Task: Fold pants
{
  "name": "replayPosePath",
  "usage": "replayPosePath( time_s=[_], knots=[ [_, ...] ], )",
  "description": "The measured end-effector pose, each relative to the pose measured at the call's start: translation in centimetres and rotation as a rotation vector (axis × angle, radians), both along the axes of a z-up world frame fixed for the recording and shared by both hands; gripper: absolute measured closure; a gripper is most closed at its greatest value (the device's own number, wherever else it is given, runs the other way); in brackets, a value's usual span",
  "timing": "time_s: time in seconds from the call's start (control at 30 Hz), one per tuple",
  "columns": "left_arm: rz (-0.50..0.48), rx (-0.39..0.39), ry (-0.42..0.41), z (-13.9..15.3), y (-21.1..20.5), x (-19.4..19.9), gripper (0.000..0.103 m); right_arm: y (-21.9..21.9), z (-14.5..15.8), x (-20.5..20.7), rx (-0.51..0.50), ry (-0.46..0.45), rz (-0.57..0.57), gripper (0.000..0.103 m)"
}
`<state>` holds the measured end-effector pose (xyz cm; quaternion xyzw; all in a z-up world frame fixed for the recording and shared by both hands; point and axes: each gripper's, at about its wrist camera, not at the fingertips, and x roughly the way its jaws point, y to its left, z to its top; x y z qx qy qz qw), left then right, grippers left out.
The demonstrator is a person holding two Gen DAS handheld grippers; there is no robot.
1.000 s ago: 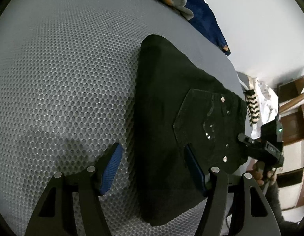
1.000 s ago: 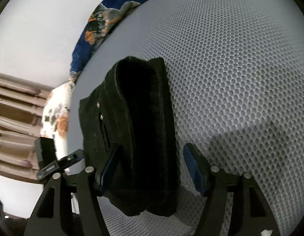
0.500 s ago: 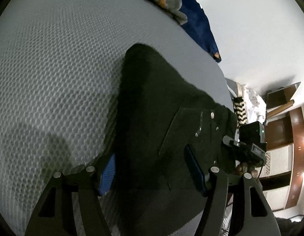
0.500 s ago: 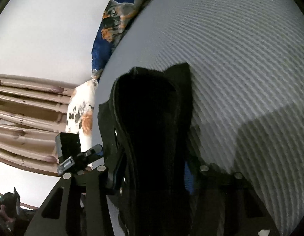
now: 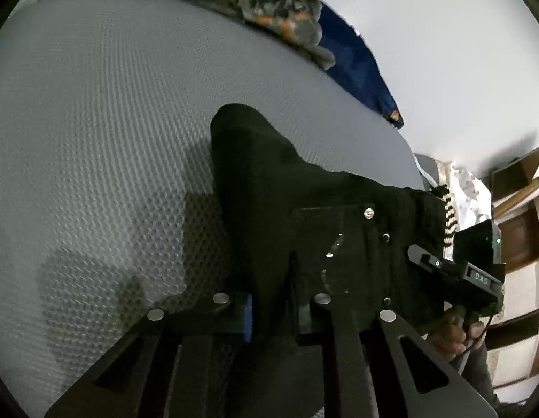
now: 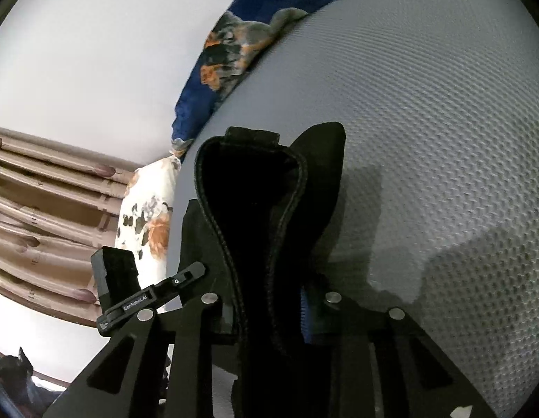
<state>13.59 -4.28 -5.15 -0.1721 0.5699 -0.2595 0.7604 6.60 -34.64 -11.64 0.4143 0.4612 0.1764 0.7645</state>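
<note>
both grippers closing on the folded black pants (image 5: pixel 304 209) on the grey mesh mattress (image 5: pixel 95 139): left gripper (image 5: pixel 274 308) clamps the near edge, right gripper (image 6: pixel 266 313) pinches the waistband end, fabric between both jaws.

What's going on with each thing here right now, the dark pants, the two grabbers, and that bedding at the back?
Black pants: folded into a bundle, near edge pinched and raised off the grey mattress.
Left hand-held gripper: jaws closing, pants between them.
Right hand-held gripper: jaws closing, pants between them.
Blue patterned blanket: bunched against the wall.
Floral pillow: lying beside the mattress.
</note>
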Motion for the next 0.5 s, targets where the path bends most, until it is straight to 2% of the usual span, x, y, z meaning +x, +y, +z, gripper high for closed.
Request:
replayPosePath(
  time_s=[0.2, 0.5],
  knots=[
    [0.044, 0.015, -0.066, 2.2, 2.8, 1.8, 0.087, 2.5, 1.2, 3.4, 0.002, -0.02, 0.033, 0.079],
    [0.096, 0.089, -0.117, 3.2, 5.9, 6.3, 0.087, 6.0, 0.8, 10.4, -0.028, -0.003, 0.076, 0.08]
  ],
)
